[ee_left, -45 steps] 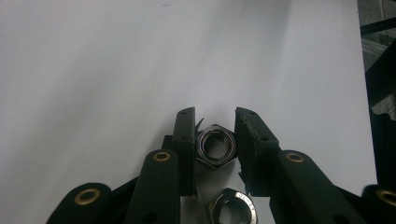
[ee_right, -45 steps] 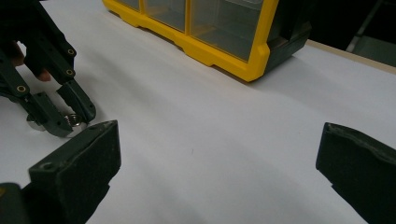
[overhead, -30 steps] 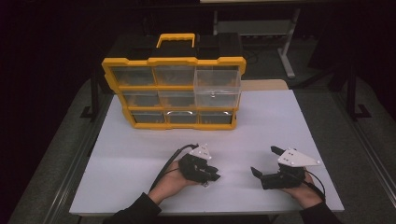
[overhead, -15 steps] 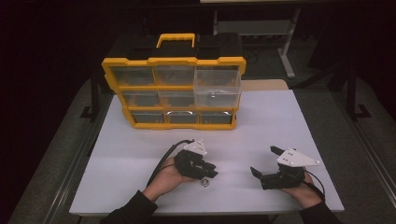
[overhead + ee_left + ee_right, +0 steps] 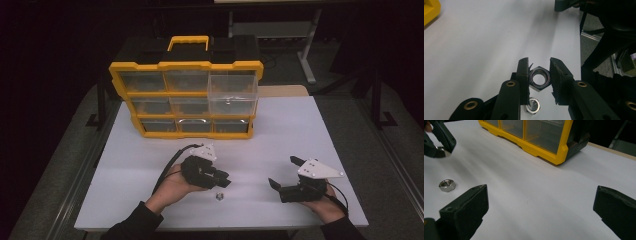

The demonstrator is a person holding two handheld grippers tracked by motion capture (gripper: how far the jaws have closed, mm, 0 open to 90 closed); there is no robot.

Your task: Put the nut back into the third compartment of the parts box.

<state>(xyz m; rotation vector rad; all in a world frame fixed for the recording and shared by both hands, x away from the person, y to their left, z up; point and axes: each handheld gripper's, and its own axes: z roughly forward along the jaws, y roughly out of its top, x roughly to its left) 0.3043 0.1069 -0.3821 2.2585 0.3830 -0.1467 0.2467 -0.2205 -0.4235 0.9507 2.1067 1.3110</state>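
**Hex nut clamped in left jaws, second nut loose on the table**

A steel hex nut [image 5: 539, 79] is seen gripped between the two black jaws of the left gripper [image 5: 539, 75]. The nut is held near the jaw tips, with flats pressed against both pads, so that its bore faces the camera. In the left gripper view the nut sits slightly toward the left jaw; the right pad is met at one edge of the hexagon. The held nut is lifted clear of the white table [image 5: 300, 130].

A second nut [image 5: 533, 105] is noted lying flat on the table, below and just behind the left jaw, not touched by either pad. In the high view this loose nut [image 5: 218, 196] is found just beneath the tips of the left gripper [image 5: 220, 181]. In the right gripper view the same nut [image 5: 447, 185] lies beyond and to the left of the left-hand jaw, well outside the gap.

The right gripper [image 5: 540, 202] is recorded with its jaws spread wide and nothing between them; bare table is seen in the gap. It is held low over the table in the person's right hand [image 5: 325, 207].

A yellow drawer organiser [image 5: 187, 97] stands far ahead of both sets of jaws.
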